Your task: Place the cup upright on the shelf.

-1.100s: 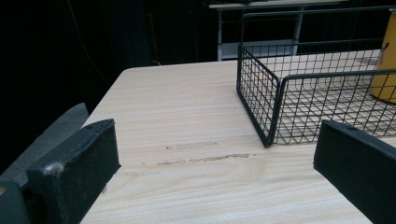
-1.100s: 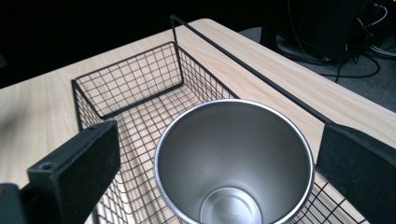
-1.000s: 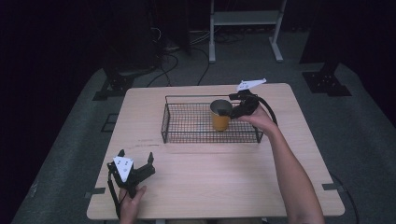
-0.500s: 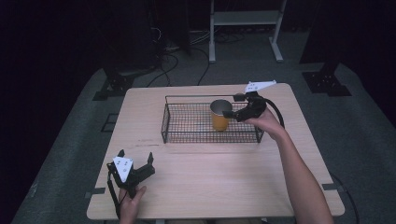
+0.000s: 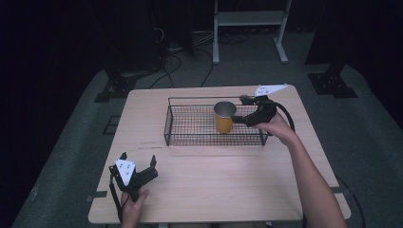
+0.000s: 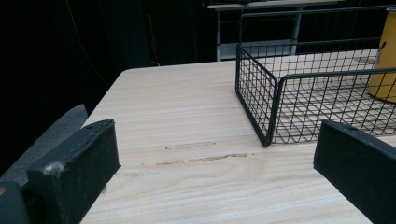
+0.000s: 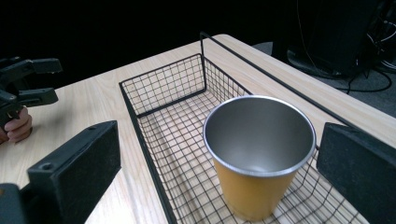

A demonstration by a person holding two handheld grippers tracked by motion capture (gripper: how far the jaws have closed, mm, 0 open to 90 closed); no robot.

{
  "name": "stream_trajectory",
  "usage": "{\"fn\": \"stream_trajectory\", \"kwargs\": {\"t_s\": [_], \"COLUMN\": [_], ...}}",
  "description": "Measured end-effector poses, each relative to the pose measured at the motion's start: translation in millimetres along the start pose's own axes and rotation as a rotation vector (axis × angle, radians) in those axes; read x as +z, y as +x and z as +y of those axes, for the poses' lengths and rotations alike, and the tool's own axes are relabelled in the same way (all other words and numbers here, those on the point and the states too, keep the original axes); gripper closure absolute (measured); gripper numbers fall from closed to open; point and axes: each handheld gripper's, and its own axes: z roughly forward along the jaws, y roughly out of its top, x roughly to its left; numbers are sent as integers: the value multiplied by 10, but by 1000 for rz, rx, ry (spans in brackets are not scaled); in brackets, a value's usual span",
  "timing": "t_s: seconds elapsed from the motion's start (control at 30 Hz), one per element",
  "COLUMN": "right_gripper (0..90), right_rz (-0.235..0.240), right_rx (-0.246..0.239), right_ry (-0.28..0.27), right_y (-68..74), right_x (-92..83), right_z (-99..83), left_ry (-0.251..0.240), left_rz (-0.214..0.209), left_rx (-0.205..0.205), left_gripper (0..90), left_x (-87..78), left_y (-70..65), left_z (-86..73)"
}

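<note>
Inside wire basket (image 5: 190, 128), upright cup (image 5: 224, 117), right gripper (image 5: 243, 110) spread

Orange cup (image 5: 224, 118) upright in wire basket (image 5: 190, 137), right tool (image 5: 244, 110) beside it

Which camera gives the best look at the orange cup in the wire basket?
The right gripper view: the orange cup stands upright, close up, its steel inside and rim plain, between the open right tool jaws. The high view shows it small in the wire basket. The left gripper view catches a sliver at its right edge.
</note>
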Motion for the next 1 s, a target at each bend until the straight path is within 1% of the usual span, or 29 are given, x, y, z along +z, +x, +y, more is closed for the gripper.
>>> {"fn": "stream_trajectory", "kwargs": {"t_s": [0.13,0.17,0.37,0.4,0.7,0.77,0.8,1.0], "right_gripper": [0,0,0,0,0,0,0,0], "right_rz": [2,0,9,13,11,11,9,19], "right_rx": [7,7,20,24,23,23,21,26], "right_ry": [17,5,5,12,0,10,0,0], "right_y": [-8,-4,4,4,38,47,54,92], "right_x": [-41,-55,-116,-126,-227,-245,-257,-311], "right_z": [-54,-66,-151,-165,-259,-272,-285,-366], "left_ry": [0,0,1,0,1,1,1,1], "left_rz": [-1,-1,-1,-1,0,0,-1,-1], "left_rx": [2,2,2,3,4,5,5,4], "left_gripper": [0,0,0,0,0,0,0,0], "left_x": [0,0,0,0,0,0,0,-1], "left_y": [-2,-2,-2,-3,-5,-6,-5,-5], "left_z": [0,0,0,0,0,0,0,0]}}
